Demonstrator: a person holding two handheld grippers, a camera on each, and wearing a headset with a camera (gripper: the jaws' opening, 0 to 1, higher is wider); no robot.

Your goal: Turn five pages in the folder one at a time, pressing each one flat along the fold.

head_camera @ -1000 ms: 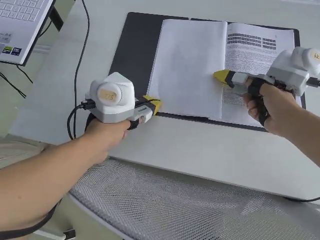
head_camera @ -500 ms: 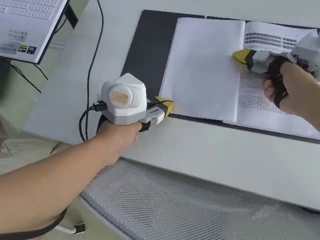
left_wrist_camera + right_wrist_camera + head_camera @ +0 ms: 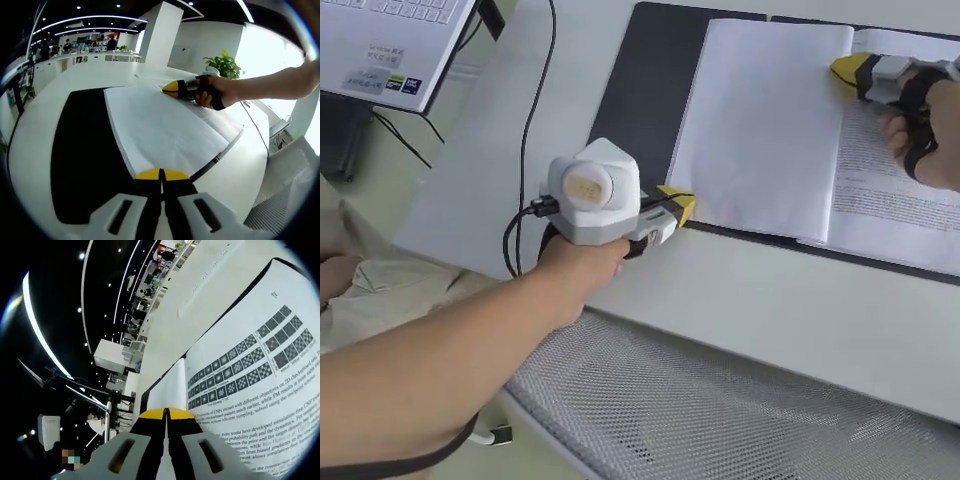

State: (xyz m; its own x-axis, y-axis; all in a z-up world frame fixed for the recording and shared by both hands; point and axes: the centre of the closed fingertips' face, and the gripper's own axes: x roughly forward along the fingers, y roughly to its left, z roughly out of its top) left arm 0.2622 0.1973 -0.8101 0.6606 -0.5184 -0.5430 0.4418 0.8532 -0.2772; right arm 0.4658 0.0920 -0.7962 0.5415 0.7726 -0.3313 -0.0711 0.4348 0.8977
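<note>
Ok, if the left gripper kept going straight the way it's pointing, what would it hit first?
Most likely the blank white page: its near corner lies right before the shut tips of the left gripper. The right gripper sits farther along that line, though depth is unclear.

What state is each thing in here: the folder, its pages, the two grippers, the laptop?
Folder: open, flat on the table.
Blank left page: turned over, lying flat.
Printed right page: lying flat.
Right gripper: shut, tips at the fold near the top.
Left gripper: shut, tips at the blank page's near corner.
Laptop: open.
</note>
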